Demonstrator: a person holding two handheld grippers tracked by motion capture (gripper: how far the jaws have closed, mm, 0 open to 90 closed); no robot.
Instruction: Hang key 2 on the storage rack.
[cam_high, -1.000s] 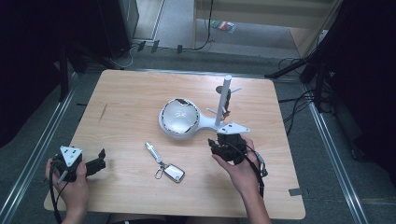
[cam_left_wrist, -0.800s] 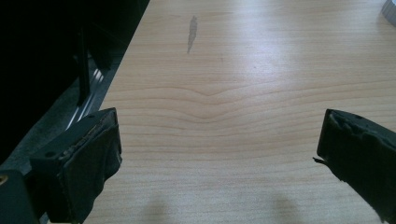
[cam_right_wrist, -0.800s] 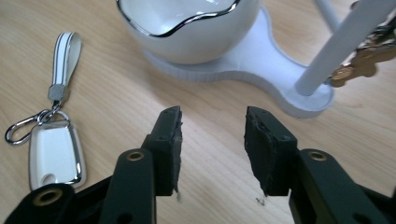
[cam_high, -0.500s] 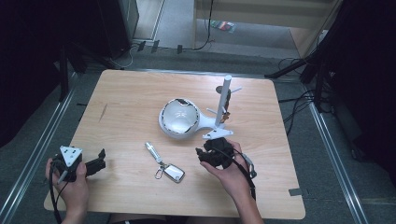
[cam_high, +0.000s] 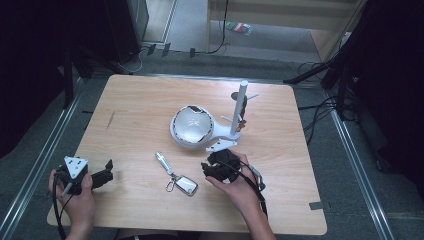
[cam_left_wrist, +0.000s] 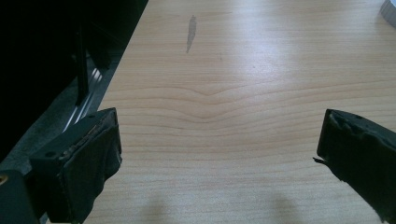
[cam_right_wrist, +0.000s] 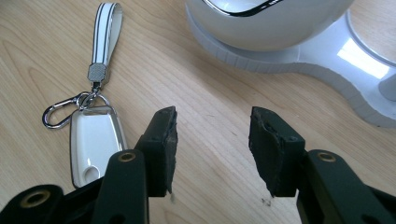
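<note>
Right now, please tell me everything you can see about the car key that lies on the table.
The car key is a white, glossy fob with a rounded rectangular body, apparently plastic, in a darker frame. A metal ring and carabiner clip join it to a white strap with dark edge lines and a grey metal clasp. It lies flat on the wooden table, strap stretched away toward the far left. Nothing grips it: the right gripper stands just beside it, jaws apart and empty.
</note>
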